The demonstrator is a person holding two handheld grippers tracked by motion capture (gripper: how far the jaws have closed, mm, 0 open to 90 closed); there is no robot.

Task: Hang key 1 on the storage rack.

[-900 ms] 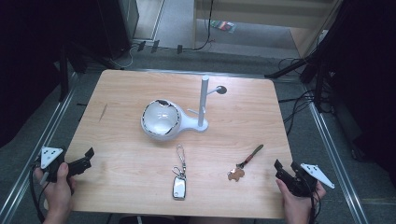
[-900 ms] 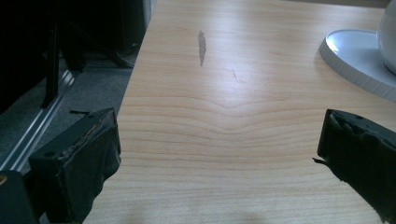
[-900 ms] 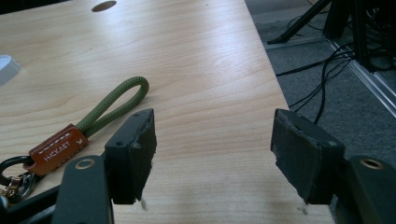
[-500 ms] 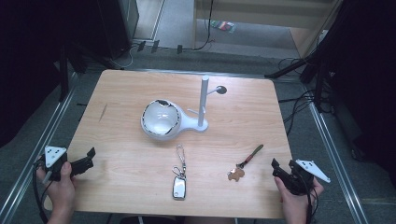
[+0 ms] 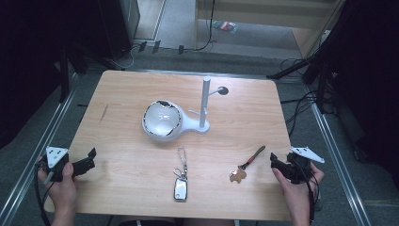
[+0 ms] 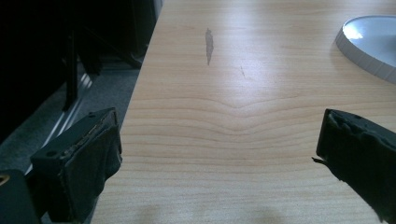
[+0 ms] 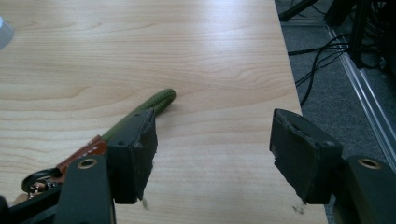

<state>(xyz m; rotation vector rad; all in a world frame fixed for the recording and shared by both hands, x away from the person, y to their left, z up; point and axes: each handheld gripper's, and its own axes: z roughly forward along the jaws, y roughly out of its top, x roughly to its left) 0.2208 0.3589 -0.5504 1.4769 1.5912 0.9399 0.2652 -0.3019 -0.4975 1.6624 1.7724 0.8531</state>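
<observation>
A white stand with a round bowl base and an upright post sits mid-table; its rim shows at the top right of the left gripper view. A silver key fob on a chain lies near the front edge. To its right lies a keychain with a green strap. My left gripper is open over bare wood at the front left corner. Open as well, my right gripper hovers at the front right, the green strap just beyond its left jaw.
The wooden table carries a dark streak on its left side. Metal rails run along both sides of the table. Cables trail over the grey floor at the right, close to the table's edge.
Both hands have crept a little forward over the table's front corners. The right gripper has edged left toward the green-strap keychain. Nothing on the table has moved.
</observation>
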